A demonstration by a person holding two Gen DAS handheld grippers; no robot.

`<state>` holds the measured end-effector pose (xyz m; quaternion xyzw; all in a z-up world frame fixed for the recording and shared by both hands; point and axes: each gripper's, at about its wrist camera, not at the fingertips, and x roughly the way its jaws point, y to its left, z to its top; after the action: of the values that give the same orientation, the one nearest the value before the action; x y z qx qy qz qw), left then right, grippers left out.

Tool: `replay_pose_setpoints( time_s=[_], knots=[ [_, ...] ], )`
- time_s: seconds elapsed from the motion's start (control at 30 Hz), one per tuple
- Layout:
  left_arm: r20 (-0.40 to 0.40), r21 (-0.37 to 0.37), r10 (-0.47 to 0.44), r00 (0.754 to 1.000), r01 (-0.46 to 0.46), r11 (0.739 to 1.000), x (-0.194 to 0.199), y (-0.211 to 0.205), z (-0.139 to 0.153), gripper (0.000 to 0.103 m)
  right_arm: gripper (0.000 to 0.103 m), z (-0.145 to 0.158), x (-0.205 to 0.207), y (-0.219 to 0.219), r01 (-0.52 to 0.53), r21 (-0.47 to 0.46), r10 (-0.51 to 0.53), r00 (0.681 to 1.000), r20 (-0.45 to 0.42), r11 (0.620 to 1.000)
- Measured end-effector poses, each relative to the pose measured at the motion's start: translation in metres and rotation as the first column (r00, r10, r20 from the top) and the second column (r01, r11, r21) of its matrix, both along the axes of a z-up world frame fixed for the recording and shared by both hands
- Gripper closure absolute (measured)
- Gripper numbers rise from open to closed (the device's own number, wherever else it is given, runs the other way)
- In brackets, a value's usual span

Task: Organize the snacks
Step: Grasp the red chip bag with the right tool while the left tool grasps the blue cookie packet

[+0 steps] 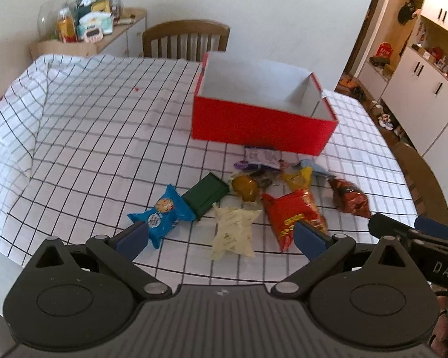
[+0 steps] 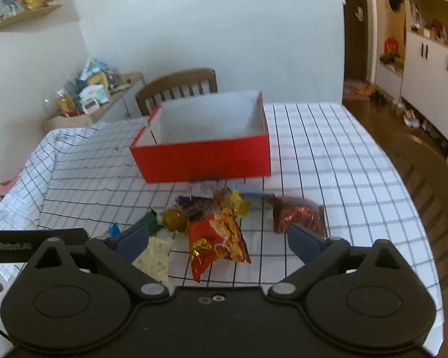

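Holding both grippers above the near edge of the table (image 1: 83,125), we are looking down on a pile of snacks lying on the checked tablecloth (image 1: 104,155). The left gripper (image 1: 221,238) is hanging with its blue-padded fingers spread wide and nothing between them; the right gripper (image 2: 218,237) is doing the same — jaws apart, empty.

The red box (image 1: 261,125) is sitting toward the far edge of the table, open at the top, its white inside showing no snacks in either view. The snacks are lying just in front of its near wall. In the left wrist view a blue cookie packet (image 1: 162,211) is lying nearest the left finger, touching a dark green packet (image 1: 206,194). Beside them we are seeing a cream wrapper (image 1: 234,234), a round yellow-brown sweet (image 1: 245,188), a red-and-gold packet (image 1: 294,214) partly behind the right finger, and a dark red foil packet (image 1: 351,198) nearest the right edge. A purple-and-white wrapper (image 1: 261,155) is lying up against the box.

A wooden chair (image 1: 185,40) is standing at the far edge, and a cluttered sideboard (image 1: 86,41) is standing beyond the far left corner.
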<state>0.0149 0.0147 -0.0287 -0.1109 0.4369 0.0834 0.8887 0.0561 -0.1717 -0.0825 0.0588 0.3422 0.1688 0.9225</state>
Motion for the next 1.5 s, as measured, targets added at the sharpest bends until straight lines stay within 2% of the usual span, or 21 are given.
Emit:
replay_pose_setpoints(
  time_s=[0.23, 0.4, 0.5, 0.73, 0.87, 1.03, 1.1, 1.13, 1.2, 1.27, 1.37, 1.5],
  knots=[
    [-0.046, -0.014, 0.014, 0.999, -0.015, 1.0, 0.019, 0.035, -0.032, 0.0, 0.005, -0.03, 0.026, 0.012, 0.031, -0.004, -0.031, 0.997, -0.069, 1.0],
    [-0.1, -0.076, 0.061, 0.993, -0.069, 0.995, 0.044, 0.064, -0.06, 0.0, 0.011, -0.06, 0.057, 0.02, 0.019, -0.011, -0.02, 0.989, -0.144, 1.0],
    [-0.139, -0.084, 0.005, 0.99, -0.016, 0.996, 0.06, 0.073, -0.079, 0.0, 0.011, -0.075, 0.071, 0.024, -0.01, -0.05, 0.002, 0.984, -0.176, 0.999],
    [-0.166, -0.03, -0.113, 0.98, 0.11, 0.994, 0.076, 0.083, -0.107, 0.0, 0.011, -0.096, 0.092, 0.045, -0.143, -0.131, 0.112, 0.97, -0.217, 0.981],
    [-0.193, -0.039, -0.169, 0.967, 0.164, 0.986, 0.088, 0.089, -0.12, 0.001, 0.012, -0.107, 0.102, 0.057, -0.179, -0.137, 0.143, 0.961, -0.238, 0.974],
    [-0.23, -0.052, -0.24, 0.943, 0.234, 0.971, 0.097, 0.091, -0.133, 0.016, 0.014, -0.117, 0.107, 0.061, -0.217, -0.163, 0.168, 0.948, -0.269, 0.963],
    [-0.243, -0.048, -0.246, 0.938, 0.242, 0.969, 0.098, 0.091, -0.136, 0.02, 0.019, -0.119, 0.108, 0.063, -0.221, -0.16, 0.172, 0.947, -0.272, 0.962],
    [-0.247, -0.056, -0.254, 0.935, 0.248, 0.967, 0.098, 0.091, -0.138, 0.028, 0.021, -0.121, 0.109, 0.064, -0.224, -0.154, 0.175, 0.944, -0.28, 0.962],
    [-0.258, -0.052, -0.258, 0.931, 0.253, 0.966, 0.099, 0.089, -0.142, 0.035, 0.024, -0.122, 0.108, 0.065, -0.231, -0.15, 0.181, 0.941, -0.287, 0.961],
    [-0.251, -0.036, -0.261, 0.932, 0.261, 0.965, 0.099, 0.088, -0.142, 0.038, 0.027, -0.12, 0.106, 0.066, -0.228, -0.166, 0.176, 0.945, -0.276, 0.959],
    [-0.244, -0.027, -0.244, 0.938, 0.245, 0.969, 0.098, 0.09, -0.14, 0.054, 0.036, -0.118, 0.103, 0.067, -0.217, -0.167, 0.167, 0.949, -0.267, 0.962],
    [-0.239, -0.034, -0.212, 0.947, 0.21, 0.977, 0.096, 0.093, -0.138, 0.061, 0.04, -0.114, 0.1, 0.066, -0.194, -0.148, 0.154, 0.957, -0.246, 0.97]
  ],
)
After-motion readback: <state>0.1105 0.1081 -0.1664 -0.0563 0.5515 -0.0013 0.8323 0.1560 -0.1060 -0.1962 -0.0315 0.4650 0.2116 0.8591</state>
